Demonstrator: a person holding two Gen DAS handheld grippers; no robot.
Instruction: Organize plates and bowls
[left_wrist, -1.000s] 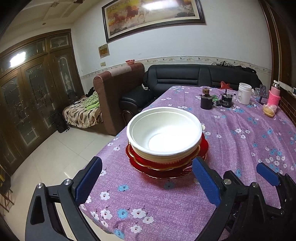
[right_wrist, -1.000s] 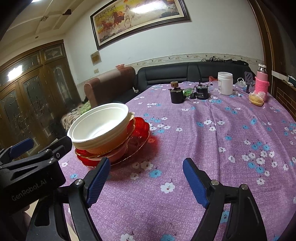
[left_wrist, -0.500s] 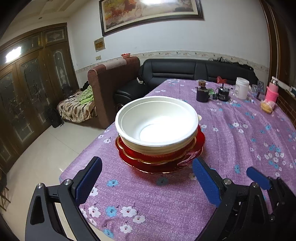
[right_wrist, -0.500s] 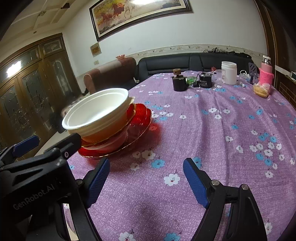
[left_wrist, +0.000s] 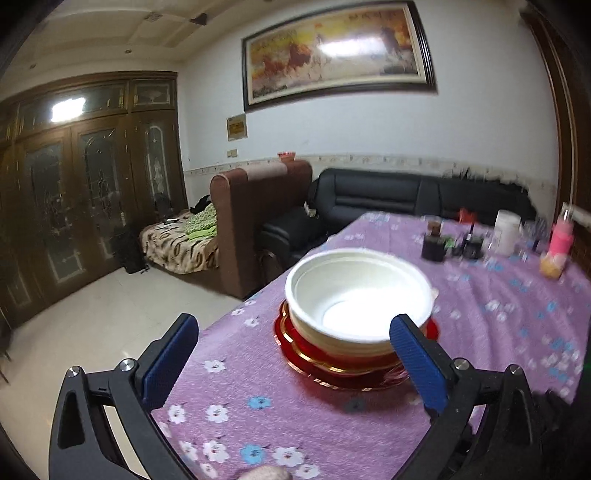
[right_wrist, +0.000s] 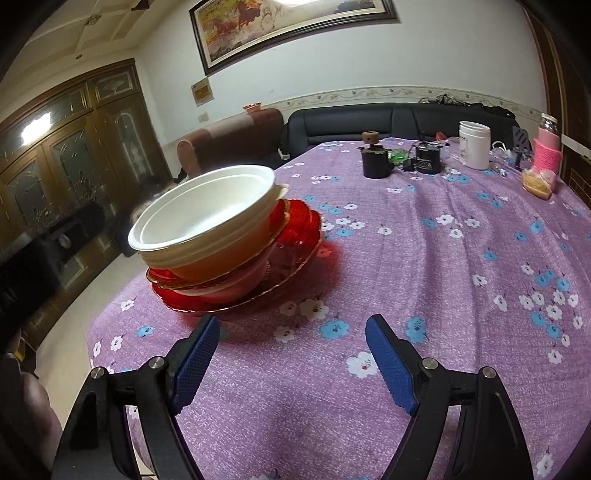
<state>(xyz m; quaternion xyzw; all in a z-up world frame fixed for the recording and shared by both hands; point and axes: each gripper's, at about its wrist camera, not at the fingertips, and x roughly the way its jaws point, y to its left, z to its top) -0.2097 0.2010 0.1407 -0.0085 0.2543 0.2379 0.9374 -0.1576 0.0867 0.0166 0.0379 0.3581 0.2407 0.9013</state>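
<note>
Since the earlier frame, we have swung our left gripper (left_wrist: 291, 354) left, so the bowl (left_wrist: 358, 295) now sits toward its right pad; its jaws are opening, empty. Our right gripper (right_wrist: 291, 354) stands wide, empty, beside the stack. The bowl tops the red plates (right_wrist: 295, 236) near the table (right_wrist: 443, 277) edge, probably nested to save space.

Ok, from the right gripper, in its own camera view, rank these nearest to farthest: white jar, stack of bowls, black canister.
1. Stack of bowls: near, ahead-left of the right gripper.
2. Black canister: far end of the table, centre.
3. White jar: far end, further right, slightly behind the canister.
</note>
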